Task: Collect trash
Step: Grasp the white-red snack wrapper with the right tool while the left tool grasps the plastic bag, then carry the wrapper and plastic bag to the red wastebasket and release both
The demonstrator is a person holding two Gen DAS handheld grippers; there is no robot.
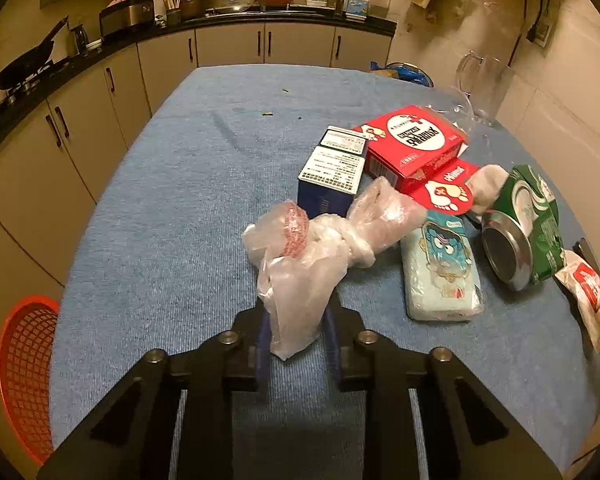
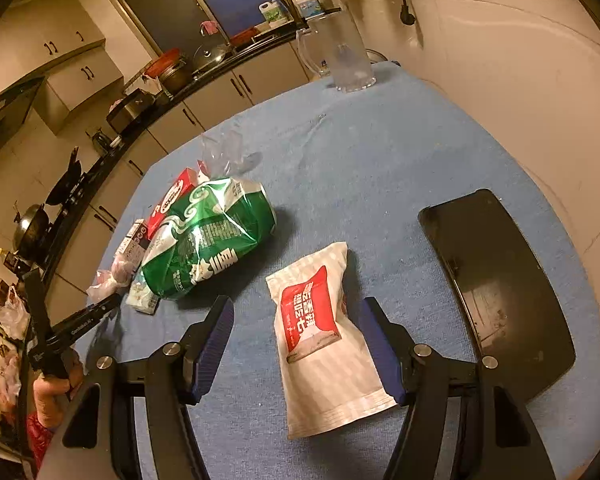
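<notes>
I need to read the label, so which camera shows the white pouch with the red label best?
The right wrist view: the white pouch with the red label lies whole and central between the open right gripper fingers. The left wrist view catches it only at the right edge, distorted.

Both wrist views close, angled down over the blue tablecloth (image 1: 160, 208); shared: crushed green can (image 2: 208, 240), kitchen counter (image 1: 220, 22).

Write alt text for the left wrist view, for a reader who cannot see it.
The left gripper is shut on the near end of a knotted clear plastic bag lying on a blue tablecloth. To its right sit a tissue pack, a crushed green can, a red box and a blue box; a red basket shows at lower left.
</notes>
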